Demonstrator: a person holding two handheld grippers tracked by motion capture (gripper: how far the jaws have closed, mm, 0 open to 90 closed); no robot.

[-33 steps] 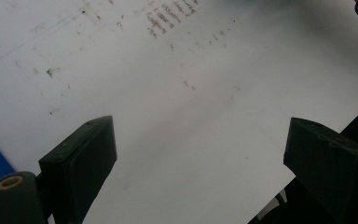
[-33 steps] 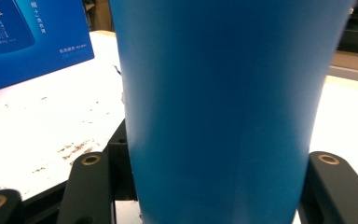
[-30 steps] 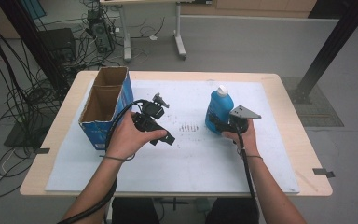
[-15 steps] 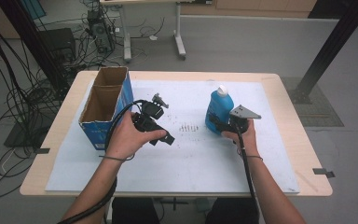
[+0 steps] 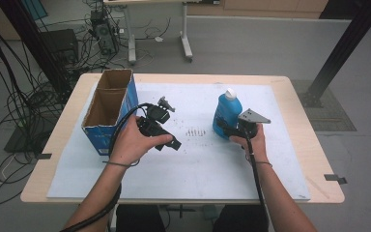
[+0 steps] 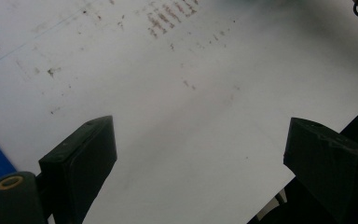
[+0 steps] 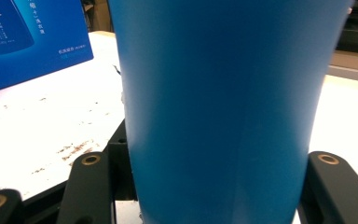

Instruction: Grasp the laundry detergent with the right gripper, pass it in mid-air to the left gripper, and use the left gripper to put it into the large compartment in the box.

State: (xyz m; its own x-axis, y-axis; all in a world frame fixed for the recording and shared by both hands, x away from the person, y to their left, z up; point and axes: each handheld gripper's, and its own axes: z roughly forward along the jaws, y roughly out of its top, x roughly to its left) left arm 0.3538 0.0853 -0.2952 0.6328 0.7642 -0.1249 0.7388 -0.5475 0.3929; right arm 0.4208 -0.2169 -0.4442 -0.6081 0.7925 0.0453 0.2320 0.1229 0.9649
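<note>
The bottle (image 5: pixel 227 114) stood upright at the mat's (image 5: pixel 222 159) two o'clock, clamped in my right gripper (image 5: pixel 228 129), so I judged a straight lift toward the box (image 5: pixel 107 113) best, left gripper (image 5: pixel 166 140) gaping, empty.

Bare mat (image 5: pixel 198 159) between bottle (image 5: pixel 227 113) and box (image 5: pixel 107 113).

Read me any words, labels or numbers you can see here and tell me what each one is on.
Blue box: white printed characters beside a picture of a bottle, with a smaller line beneath; all too small and blurred to read.
Blue bottle: plain blue side, no text visible.
White table cover: rows of brown specks, not writing.
Nothing can be quoted as readable.
</note>
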